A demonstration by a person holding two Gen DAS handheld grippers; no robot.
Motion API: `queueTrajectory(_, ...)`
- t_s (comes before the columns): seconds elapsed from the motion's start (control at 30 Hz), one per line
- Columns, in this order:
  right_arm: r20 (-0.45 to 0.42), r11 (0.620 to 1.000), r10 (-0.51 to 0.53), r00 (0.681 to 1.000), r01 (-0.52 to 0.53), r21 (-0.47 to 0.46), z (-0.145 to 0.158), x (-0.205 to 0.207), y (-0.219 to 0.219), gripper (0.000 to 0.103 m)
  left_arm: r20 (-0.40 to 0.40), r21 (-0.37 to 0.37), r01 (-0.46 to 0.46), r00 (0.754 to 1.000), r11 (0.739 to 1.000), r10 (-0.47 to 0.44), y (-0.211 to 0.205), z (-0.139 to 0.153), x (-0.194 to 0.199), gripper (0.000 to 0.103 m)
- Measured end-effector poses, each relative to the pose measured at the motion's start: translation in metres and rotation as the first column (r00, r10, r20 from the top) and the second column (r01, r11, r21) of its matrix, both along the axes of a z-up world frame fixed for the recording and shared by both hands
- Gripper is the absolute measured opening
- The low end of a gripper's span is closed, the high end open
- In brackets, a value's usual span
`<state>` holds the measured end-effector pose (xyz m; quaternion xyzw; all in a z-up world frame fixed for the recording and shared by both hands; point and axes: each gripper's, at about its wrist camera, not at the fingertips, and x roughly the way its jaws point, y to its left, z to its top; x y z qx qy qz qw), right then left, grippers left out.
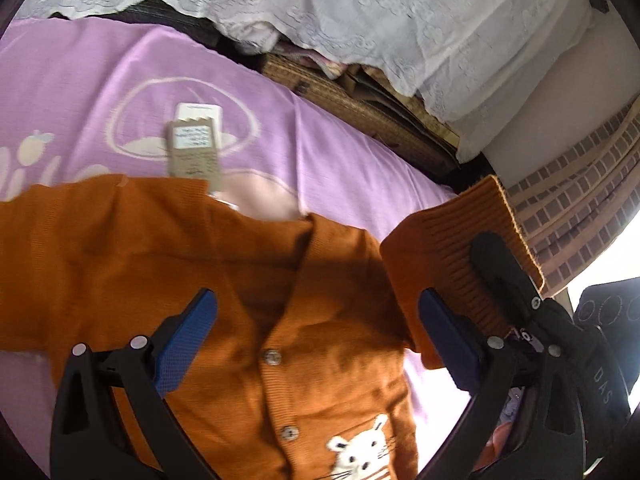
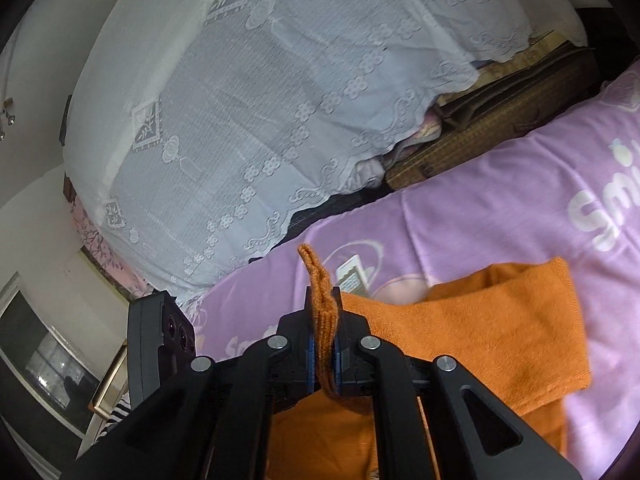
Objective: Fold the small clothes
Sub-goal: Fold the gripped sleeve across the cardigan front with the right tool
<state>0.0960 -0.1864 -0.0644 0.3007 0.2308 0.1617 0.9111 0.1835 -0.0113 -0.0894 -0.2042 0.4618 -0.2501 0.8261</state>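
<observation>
An orange cardigan (image 1: 224, 280) lies face up on a purple sheet (image 1: 280, 128), buttons and a white cat patch (image 1: 360, 452) showing, as 2 hand-held tongs work on folding it. Nearest the lens, the left gripper (image 1: 316, 344) hangs over the garment's chest with its blue pads (image 1: 188, 344) spread wide and nothing between them. Just to its right, the right gripper (image 2: 324, 344) is clamped tight on the ribbed cuff (image 2: 320, 312) of 1 sleeve, lifted clear of the sheet (the cuff's tip pokes up past the fingers). The other sleeve (image 2: 520, 320) lies flat across the sheet.

The step in hand looks like carrying the held sleeve inward across the front. To do it well, the cuff is best kept low and drawn straight over the button line so the sleeve lands flat rather than twisted; the open left gripper could press the shoulder to stop the body sliding. Releasing only once the cuff rests on the knit should avoid a rumpled fold.

Beyond the collar, paper tags (image 1: 194, 144) rest on the sheet, attached by what cannot be made out. Farther back, a woven mat (image 1: 360, 112) edges the bed, and a white lace cover (image 2: 260, 120) drapes over a bulky pile behind it.
</observation>
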Motion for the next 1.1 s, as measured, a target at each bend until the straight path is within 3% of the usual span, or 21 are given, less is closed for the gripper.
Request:
queueTrajectory(0.17, -0.03, 0.999, 0.025, 0.999, -0.026, -0.02, -0.008, 0.014, 0.032, 0.008, -0.024, 0.013, -0.062, 0.998, 0.998, 0.063, 0.035, -0.011, 0.005, 0.098)
queueTrajectory(0.43, -0.12, 0.998, 0.044, 0.992, -0.05, -0.045, -0.046, 0.037, 0.064, 0.009, -0.081, 0.107, -0.184, 0.978, 0.977, 0.193, 0.073, -0.042, 0.017, 0.098)
queueTrajectory(0.57, -0.161, 0.997, 0.056, 0.985, -0.065, -0.052, -0.066, 0.046, 0.075, 0.009, -0.119, 0.072, -0.221, 0.966, 0.973, 0.228, 0.091, -0.052, 0.023, 0.098)
queueTrajectory(0.93, -0.19, 0.988, 0.089, 0.978, -0.111, -0.104, -0.078, 0.064, 0.108, 0.009, -0.088, 0.083, -0.27, 0.957, 0.959, 0.277, 0.104, -0.045, 0.024, 0.098)
queueTrajectory(1.1, -0.327, 0.976, 0.147, 0.934, -0.192, -0.107, -0.107, 0.082, 0.122, 0.028, -0.081, 0.092, -0.292, 0.951, 0.952, 0.3, 0.109, -0.042, 0.024, 0.098)
